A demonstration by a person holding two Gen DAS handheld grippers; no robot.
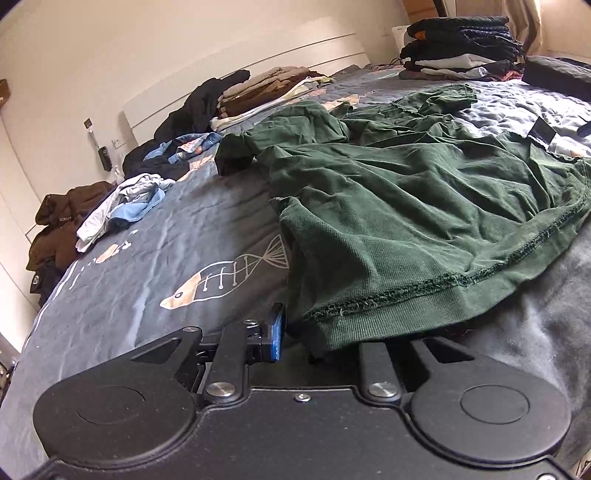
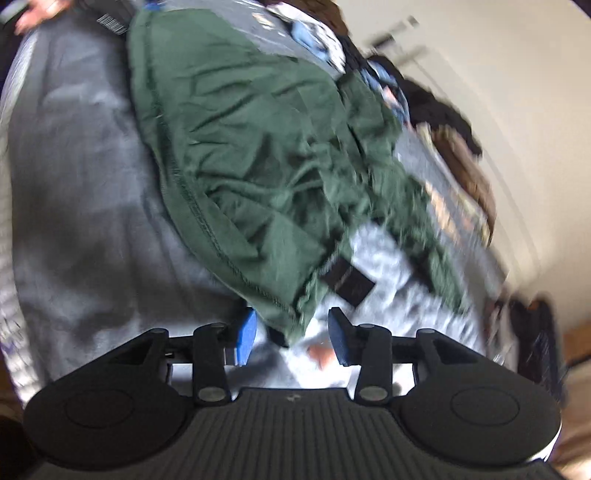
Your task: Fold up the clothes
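Left gripper: one blue pad visible, the other hidden under the hem of the green shirt. The hem corner drapes over the jaw gap, so it looks like a pinch on the shirt, but pad contact can't be confirmed from this view.

Right gripper: jaws spread, both blue pads clear. A corner of the green shirt hangs down between them without being pressed. The black label on the shirt sits just above the gap. This view is heavily motion-blurred.

Shirt lies crumpled and spread across the bed, seams showing along the hem, one sleeve flopped toward the left side in the left wrist view. Bed cover is dark grey-blue with a fish-skeleton print just left of the shirt.

Further out:
- loose pile of white and light-blue clothes near the left edge of the bed
- brown garments at the far left edge
- folded brown and beige stack by the headboard
- tall folded dark stack at top right

A hand shows at the top-left corner of the right wrist view, blurred.
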